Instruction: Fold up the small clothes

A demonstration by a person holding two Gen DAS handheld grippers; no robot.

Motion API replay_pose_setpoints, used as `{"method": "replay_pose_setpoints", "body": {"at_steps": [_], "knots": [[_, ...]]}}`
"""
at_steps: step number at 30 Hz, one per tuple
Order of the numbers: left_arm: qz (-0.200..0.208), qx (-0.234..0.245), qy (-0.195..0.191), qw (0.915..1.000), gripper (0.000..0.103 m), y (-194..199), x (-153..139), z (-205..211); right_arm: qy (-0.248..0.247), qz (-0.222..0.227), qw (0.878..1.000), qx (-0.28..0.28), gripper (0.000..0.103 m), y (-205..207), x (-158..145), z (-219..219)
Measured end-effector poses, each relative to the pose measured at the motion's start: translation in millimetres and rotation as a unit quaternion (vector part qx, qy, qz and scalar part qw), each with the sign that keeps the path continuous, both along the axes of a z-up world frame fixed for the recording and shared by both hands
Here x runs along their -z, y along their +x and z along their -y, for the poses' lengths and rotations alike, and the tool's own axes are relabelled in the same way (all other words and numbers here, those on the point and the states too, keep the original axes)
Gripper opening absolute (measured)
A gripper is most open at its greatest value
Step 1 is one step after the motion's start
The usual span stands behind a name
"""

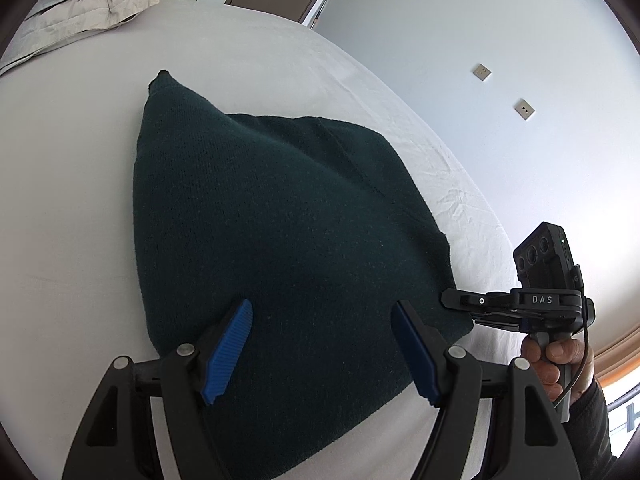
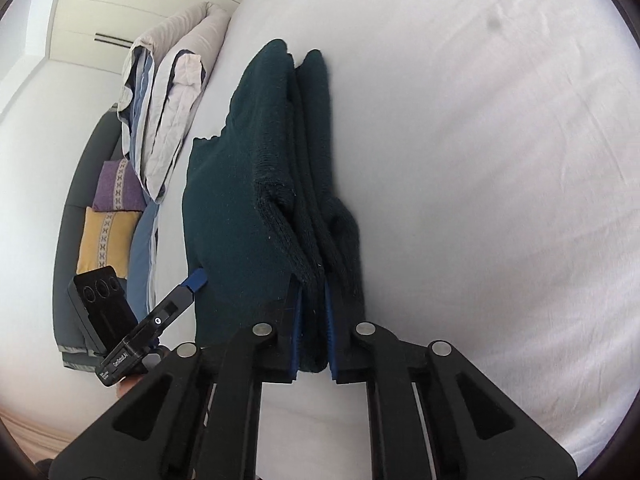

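The right gripper (image 2: 313,340) was clamped on a bunched edge of the dark green knit garment (image 2: 236,208), its blue pads pressed together on the stacked layers. The garment lay on the white bed sheet (image 2: 500,160), its long axis running from the gripper toward 12 o'clock. The left gripper (image 1: 320,352) was held wide apart over the cloth, gripping nothing, the garment spreading toward 12 o'clock from it.
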State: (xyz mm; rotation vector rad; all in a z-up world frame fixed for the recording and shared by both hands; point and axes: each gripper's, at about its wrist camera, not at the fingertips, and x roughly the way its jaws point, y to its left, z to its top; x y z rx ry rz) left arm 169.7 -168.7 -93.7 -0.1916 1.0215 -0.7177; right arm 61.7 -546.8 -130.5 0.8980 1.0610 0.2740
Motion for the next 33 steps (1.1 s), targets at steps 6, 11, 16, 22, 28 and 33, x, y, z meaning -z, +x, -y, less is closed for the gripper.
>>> {"method": "replay_pose_setpoints", "body": {"at_steps": [6,11,16,22,28,33], "knots": [[0.007,0.005,0.009,0.9999,0.074,-5,-1,-1,0.028,0.016,0.999,0.015,0.005,-7,20,2],[0.009,-0.009,-0.014,0.9998,0.073,-4,-10,-14,-0.007,0.029,1.0,0.007,0.005,-22,15,-1],[0.033,-0.01,-0.001,0.9994,0.07,15,-22,-7,0.03,0.033,0.999,0.014,0.006,-22,25,8],[0.029,-0.014,0.036,0.9988,0.07,51,-11,13,0.043,0.034,0.998,0.018,0.006,-24,25,13],[0.068,-0.003,0.067,0.9954,0.072,41,-1,22,-0.046,0.02,0.996,0.07,0.025,-31,-10,28],[0.066,-0.004,0.056,0.9962,0.072,41,3,19,-0.012,0.088,0.993,0.077,0.025,-14,-51,30]]}}
